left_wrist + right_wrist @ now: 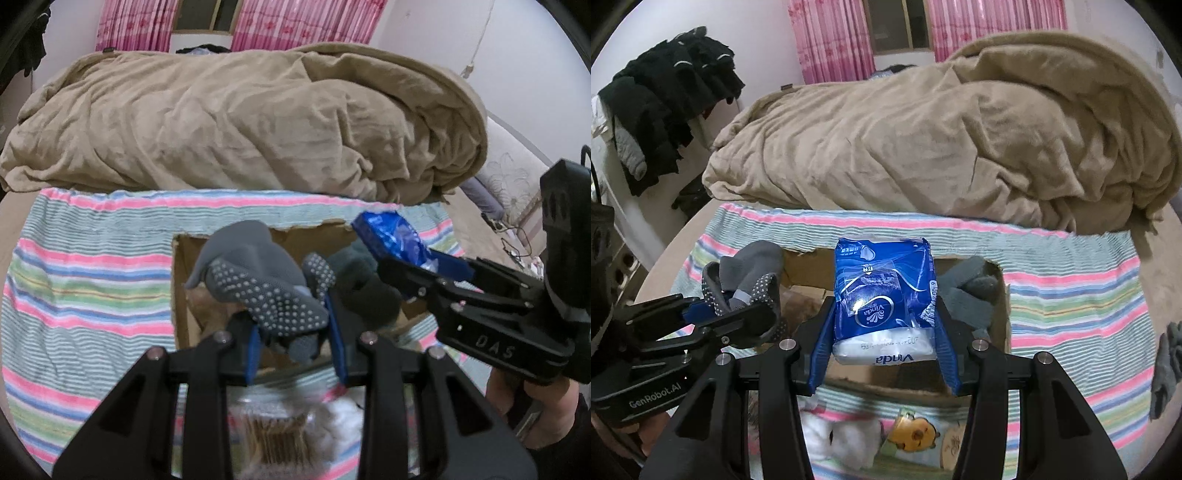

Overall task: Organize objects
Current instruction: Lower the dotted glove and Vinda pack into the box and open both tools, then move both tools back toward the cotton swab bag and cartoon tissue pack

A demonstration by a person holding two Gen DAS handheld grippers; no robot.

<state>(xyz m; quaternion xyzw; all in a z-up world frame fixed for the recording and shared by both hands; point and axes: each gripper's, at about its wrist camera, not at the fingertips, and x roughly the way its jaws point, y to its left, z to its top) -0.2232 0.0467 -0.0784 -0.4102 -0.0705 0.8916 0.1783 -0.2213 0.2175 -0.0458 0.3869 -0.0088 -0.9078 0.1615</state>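
Observation:
My left gripper [295,332] is shut on a grey dotted grip sock [258,288] and holds it above an open cardboard box [181,295] on the striped towel. My right gripper [884,328] is shut on a blue Vinda tissue pack [882,291], also over the box [1001,314]. In the left wrist view the right gripper [417,273] comes in from the right with the pack [391,236]. In the right wrist view the left gripper [738,306] is at the left with the sock [750,280]. A dark grey fuzzy item [971,295] lies in the box's right side.
A striped towel [85,288] covers the bed under the box. A tan blanket [240,122] is heaped behind it. A white plush [831,435], a yellow bear toy [912,432] and a packet of sticks [277,435] lie near me. A grey cloth [1167,362] lies at the right.

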